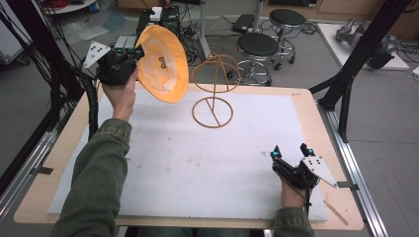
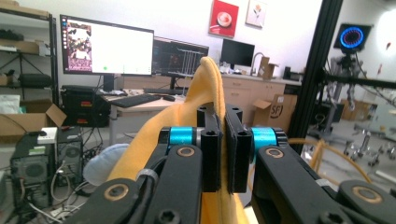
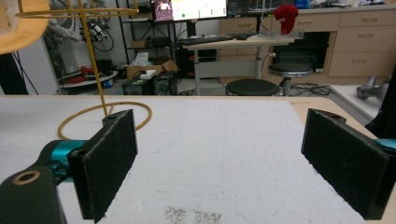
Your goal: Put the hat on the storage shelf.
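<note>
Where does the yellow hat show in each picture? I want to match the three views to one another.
High view: the yellow hat is held up at upper left, gripped at its rim by the left gripper.
Left gripper view: centre, its fabric pinched between the shut jaws.
Right gripper view: a piece of brim at the top left corner.
Shared landmark: the wire hat stand, also and.

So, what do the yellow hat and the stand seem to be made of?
Yellow hat: soft cloth, matte; its brim folds between the shut left gripper jaws. Stand: thin rod bent into rings, probably painted wire or rattan, tan; I cannot tell which.
</note>
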`<action>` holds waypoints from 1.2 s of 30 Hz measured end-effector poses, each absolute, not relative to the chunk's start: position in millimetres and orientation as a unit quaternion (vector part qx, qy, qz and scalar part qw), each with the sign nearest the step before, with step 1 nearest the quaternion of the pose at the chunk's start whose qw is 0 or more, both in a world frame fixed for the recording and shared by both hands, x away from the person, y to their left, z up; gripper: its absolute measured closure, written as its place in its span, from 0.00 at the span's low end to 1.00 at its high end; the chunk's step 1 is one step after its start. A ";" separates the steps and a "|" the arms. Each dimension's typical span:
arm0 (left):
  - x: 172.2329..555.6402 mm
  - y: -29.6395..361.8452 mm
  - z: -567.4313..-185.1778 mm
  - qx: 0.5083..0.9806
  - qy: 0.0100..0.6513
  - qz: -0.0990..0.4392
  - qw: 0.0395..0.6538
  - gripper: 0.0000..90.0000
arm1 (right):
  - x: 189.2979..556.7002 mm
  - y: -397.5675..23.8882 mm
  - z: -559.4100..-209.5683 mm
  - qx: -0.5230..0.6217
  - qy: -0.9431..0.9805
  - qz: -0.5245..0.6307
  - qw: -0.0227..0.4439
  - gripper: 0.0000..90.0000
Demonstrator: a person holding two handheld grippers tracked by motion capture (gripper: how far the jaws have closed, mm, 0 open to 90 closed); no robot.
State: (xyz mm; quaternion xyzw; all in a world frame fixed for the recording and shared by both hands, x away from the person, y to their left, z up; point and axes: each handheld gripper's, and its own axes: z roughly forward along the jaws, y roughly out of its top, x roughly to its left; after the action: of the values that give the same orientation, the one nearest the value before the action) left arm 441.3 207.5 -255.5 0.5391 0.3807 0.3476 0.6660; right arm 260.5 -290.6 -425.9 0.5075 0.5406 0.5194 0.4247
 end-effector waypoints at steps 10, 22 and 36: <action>471.6 177.5 -246.5 0.549 0.374 0.355 0.658 0.96 | 260.6 -291.3 -425.8 0.507 0.539 0.523 0.424 0.11; 471.3 125.2 -221.2 0.566 0.323 0.340 0.679 0.96 | 261.6 -292.1 -425.9 0.508 0.536 0.525 0.422 0.11; 470.7 46.8 -220.5 0.626 0.258 0.347 0.649 0.96 | 262.5 -293.4 -426.1 0.512 0.533 0.533 0.412 0.11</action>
State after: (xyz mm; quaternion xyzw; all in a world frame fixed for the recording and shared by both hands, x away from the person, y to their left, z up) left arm 470.7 46.8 -220.5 0.6259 0.2577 0.3471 0.6491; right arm 262.5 -293.4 -426.1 0.5119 0.5328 0.5332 0.4120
